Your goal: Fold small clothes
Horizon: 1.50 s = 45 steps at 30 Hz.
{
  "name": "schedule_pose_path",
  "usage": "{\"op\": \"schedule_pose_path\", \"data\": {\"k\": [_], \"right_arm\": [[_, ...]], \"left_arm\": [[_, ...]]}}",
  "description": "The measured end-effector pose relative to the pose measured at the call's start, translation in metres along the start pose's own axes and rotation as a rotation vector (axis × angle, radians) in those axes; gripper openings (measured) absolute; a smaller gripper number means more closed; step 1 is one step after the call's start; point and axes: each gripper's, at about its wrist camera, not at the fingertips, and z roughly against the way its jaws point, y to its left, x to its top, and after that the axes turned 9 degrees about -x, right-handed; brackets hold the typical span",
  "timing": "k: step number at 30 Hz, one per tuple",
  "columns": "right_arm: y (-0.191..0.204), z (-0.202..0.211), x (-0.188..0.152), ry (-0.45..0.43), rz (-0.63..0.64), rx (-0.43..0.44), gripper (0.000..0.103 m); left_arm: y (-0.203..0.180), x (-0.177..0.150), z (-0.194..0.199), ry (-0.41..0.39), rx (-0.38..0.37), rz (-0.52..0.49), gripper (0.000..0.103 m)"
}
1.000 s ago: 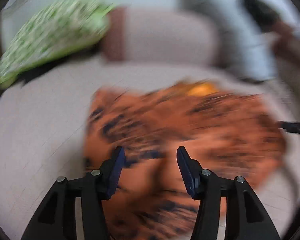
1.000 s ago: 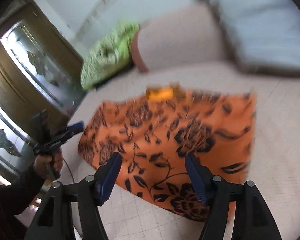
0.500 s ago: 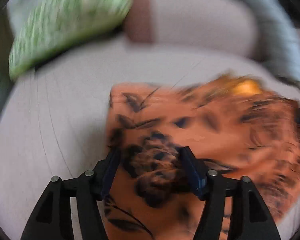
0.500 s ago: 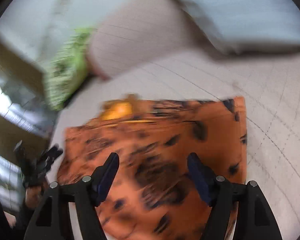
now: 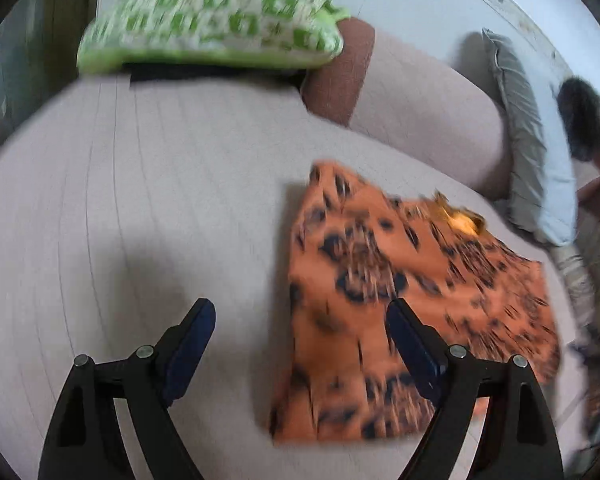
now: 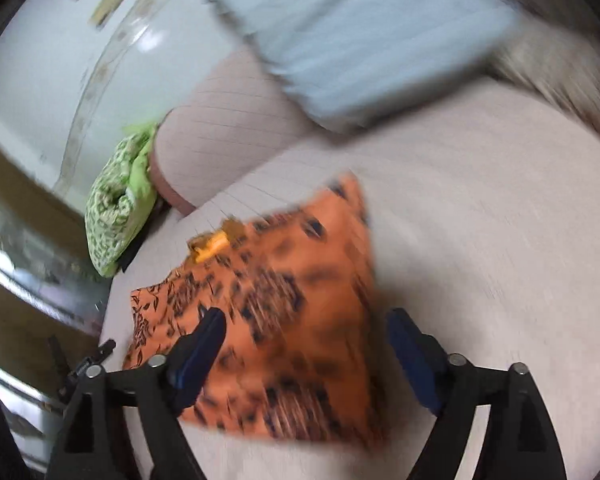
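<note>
An orange cloth with a black flower print (image 5: 380, 280) lies flat on the beige cushioned seat (image 5: 140, 220). A yellow tag (image 5: 464, 220) shows at its far edge. My left gripper (image 5: 302, 320) hovers over the cloth's left edge, its jaws opening and its pads pressing on nothing. In the right wrist view the same cloth (image 6: 284, 300) lies below my right gripper (image 6: 305, 320). Its jaws are opening too, and they straddle the cloth's right edge without gripping it. Both views are blurred by motion.
A green and white patterned pillow (image 5: 208, 20) lies at the seat's far left. A beige bolster (image 5: 420, 112) runs along the back, with a pale blue pillow (image 6: 360, 40) leaning on it. A dark cabinet with glass (image 6: 20, 240) stands beyond the left edge.
Both pairs of jaws have spread wider. The left gripper slid from the middle of the cloth to its left edge. The right gripper slid to its right edge. Both views rolled.
</note>
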Motion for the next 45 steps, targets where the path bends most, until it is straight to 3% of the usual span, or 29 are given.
{"op": "schedule_pose_path", "data": {"k": [2, 4, 8, 10, 12, 15, 16, 17, 18, 20, 21, 26, 33, 38, 41, 43, 44, 45], "right_arm": [[-0.019, -0.003, -0.020, 0.065, -0.078, 0.024, 0.086], [-0.029, -0.006, -0.035, 0.070, -0.132, 0.038, 0.086], [-0.028, -0.038, -0.043, 0.136, -0.168, 0.056, 0.086], [-0.022, -0.047, -0.043, 0.161, -0.149, 0.093, 0.087], [-0.017, -0.051, -0.042, 0.152, -0.134, 0.071, 0.087], [-0.026, -0.054, -0.042, 0.150, -0.228, 0.120, 0.086], [-0.023, -0.055, -0.041, 0.149, -0.215, 0.114, 0.084], [-0.017, -0.056, -0.039, 0.154, -0.168, 0.073, 0.073], [-0.012, -0.059, -0.039, 0.168, -0.139, 0.045, 0.053], [-0.002, -0.067, -0.037, 0.215, -0.049, -0.043, 0.029], [0.001, -0.069, -0.036, 0.230, -0.022, -0.059, 0.025], [0.034, -0.060, -0.019, 0.284, 0.192, -0.158, 0.016], [0.059, 0.003, -0.006, 0.238, 0.290, -0.152, 0.013], [0.039, 0.051, -0.062, 0.279, 0.300, -0.117, 0.013], [0.012, 0.063, -0.116, 0.325, 0.262, -0.097, 0.015], [-0.010, 0.049, -0.144, 0.366, 0.214, -0.129, 0.018], [-0.020, 0.042, -0.152, 0.369, 0.207, -0.143, 0.024], [-0.025, 0.039, -0.155, 0.365, 0.199, -0.153, 0.036]], "left_arm": [[0.005, -0.014, 0.000, 0.030, -0.037, 0.041, 0.088], [0.004, -0.023, -0.007, 0.049, -0.045, 0.069, 0.088], [0.006, -0.035, -0.024, 0.104, -0.023, 0.124, 0.088], [0.001, -0.035, -0.023, 0.092, -0.032, 0.104, 0.088], [0.000, -0.036, -0.027, 0.114, -0.064, 0.119, 0.088], [0.000, -0.036, -0.030, 0.102, -0.036, 0.137, 0.088], [-0.002, -0.036, -0.033, 0.100, -0.011, 0.131, 0.076], [-0.006, -0.035, -0.037, 0.117, 0.035, 0.102, 0.057], [-0.011, -0.031, -0.047, 0.142, 0.060, 0.082, 0.022], [-0.014, -0.026, -0.054, 0.169, 0.051, 0.104, 0.013], [-0.017, -0.022, -0.054, 0.182, 0.059, 0.096, 0.011], [-0.051, -0.003, -0.021, 0.115, 0.104, -0.040, 0.010], [-0.080, -0.009, 0.057, 0.006, 0.064, -0.063, 0.009], [-0.062, -0.078, 0.101, 0.055, 0.042, -0.019, 0.009], [-0.043, -0.126, 0.085, 0.148, 0.092, -0.007, 0.010], [-0.021, -0.143, 0.064, 0.194, 0.108, 0.044, 0.024], [-0.013, -0.146, 0.055, 0.217, 0.141, 0.049, 0.030], [-0.005, -0.145, 0.055, 0.211, 0.155, 0.085, 0.043]]}}
